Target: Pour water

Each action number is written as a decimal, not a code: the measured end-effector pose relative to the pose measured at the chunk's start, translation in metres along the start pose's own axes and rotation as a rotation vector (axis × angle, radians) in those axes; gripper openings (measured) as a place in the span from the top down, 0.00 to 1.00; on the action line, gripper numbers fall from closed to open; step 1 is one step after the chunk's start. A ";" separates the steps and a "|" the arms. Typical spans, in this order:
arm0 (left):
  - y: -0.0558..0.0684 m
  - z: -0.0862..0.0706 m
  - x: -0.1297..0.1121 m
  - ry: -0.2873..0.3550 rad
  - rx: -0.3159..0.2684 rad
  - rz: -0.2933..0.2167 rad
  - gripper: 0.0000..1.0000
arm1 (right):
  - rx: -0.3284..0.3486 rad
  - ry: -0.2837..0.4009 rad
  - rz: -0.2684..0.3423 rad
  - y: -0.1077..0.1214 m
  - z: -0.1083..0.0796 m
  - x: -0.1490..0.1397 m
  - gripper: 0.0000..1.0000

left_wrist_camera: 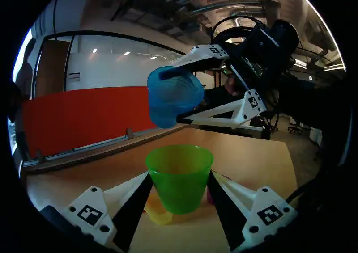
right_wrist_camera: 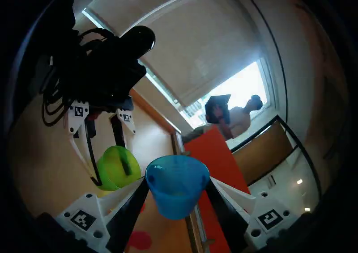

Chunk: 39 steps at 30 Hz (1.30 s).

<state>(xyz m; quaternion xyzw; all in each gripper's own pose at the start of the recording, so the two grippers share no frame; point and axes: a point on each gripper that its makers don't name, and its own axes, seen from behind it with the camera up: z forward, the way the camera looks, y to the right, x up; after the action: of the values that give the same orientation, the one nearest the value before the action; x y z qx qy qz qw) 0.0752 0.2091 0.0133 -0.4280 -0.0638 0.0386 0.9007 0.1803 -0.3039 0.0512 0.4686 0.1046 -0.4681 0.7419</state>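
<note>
Blue cup [left_wrist_camera: 173, 96], translucent plastic, is hanging tilted in the air. The right gripper [right_wrist_camera: 177, 181] is pinching it from both sides between two white fingers. In the left gripper view it is sitting at twelve o'clock from a green cup [left_wrist_camera: 180, 170], with open air between the two. The green cup is standing upright with its mouth open, and the left gripper [left_wrist_camera: 180, 183] is pressing a finger against each of its walls. I cannot tell whether any water is lying inside the blue cup.

A yellow plastic piece [left_wrist_camera: 159, 212] is peeking out under the green cup at seven o'clock. Both are sitting low over a pale wooden table [left_wrist_camera: 255, 159]. A red partition [left_wrist_camera: 80, 119] is running behind the table at nine o'clock.

What is looking risky, in my judgement:
- With the blue cup held apart from the green one, a stream may be missing the narrow green mouth and landing on the table.
- A quick tilt may be sending water over the far rim.
- Smooth plastic may be slipping or twisting in the pinch.
- The light green cup may be buckling under a hard squeeze.

No brand, label or readable word is showing on either cup. Black-and-white square marker patterns are sitting on the fingers of both grippers.
</note>
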 end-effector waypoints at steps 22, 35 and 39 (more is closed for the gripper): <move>0.003 -0.001 0.002 0.003 0.001 0.006 0.17 | 0.008 -0.020 -0.110 0.002 0.004 0.001 0.10; 0.003 0.001 0.003 0.006 -0.005 0.009 0.17 | 0.001 -0.026 -0.159 0.010 0.009 -0.001 0.10; 0.003 0.001 0.002 0.006 -0.004 0.010 0.17 | -0.004 -0.026 -0.170 0.012 0.009 -0.001 0.10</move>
<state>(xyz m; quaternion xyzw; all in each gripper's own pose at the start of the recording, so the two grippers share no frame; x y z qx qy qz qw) 0.0775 0.2116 0.0120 -0.4301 -0.0593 0.0416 0.8999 0.1865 -0.3094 0.0638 0.4504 0.1351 -0.5353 0.7017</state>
